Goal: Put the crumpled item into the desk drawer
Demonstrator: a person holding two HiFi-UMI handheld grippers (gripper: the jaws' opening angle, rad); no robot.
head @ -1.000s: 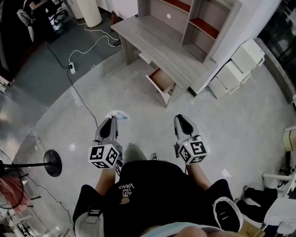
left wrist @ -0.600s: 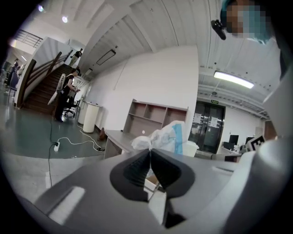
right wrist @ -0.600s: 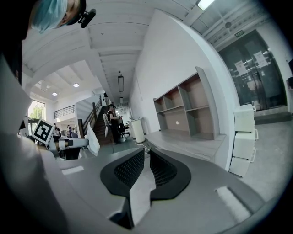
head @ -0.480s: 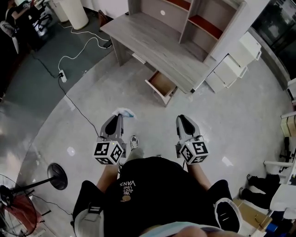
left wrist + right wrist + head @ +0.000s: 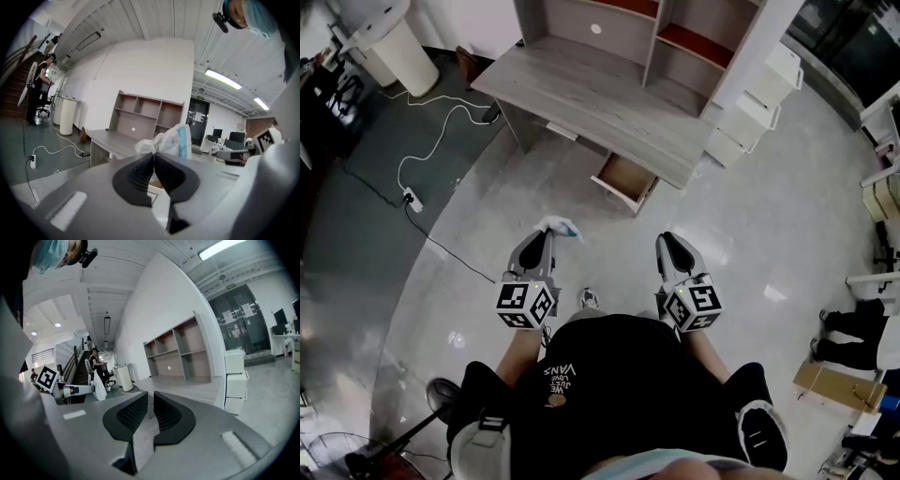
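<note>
The person stands on the pale polished floor (image 5: 769, 244), looking down, with one tool in each hand held out at waist height in the lower middle of the head view. The left tool (image 5: 547, 236) is clamped on the crumpled item (image 5: 558, 226), a wad of white paper or film with a light blue patch. It sticks out past the tips, up and to the right. In the left gripper view the left tool (image 5: 153, 155) has its dark ribbed pads pressed together on the bottom of the crumpled item (image 5: 169, 139), which bunches above them in the centre of the frame.

The right tool (image 5: 667, 242) is level with the left one and well apart from it. In the right gripper view the right tool (image 5: 150, 399) has its jaws drawn almost together, with a thin slit between them and nothing in it.

Above both tools in the head view the drawer (image 5: 622, 178) is pulled open, its wooden inside showing. It hangs under the front edge of the grey surface (image 5: 581, 94), which runs on a slant across the upper middle. A shelf unit (image 5: 623, 23) rises at the back of the surface, and a white cabinet (image 5: 752, 105) stands just beside its right end. A white cable (image 5: 431, 141) trails over the darker floor at the upper left.
</note>
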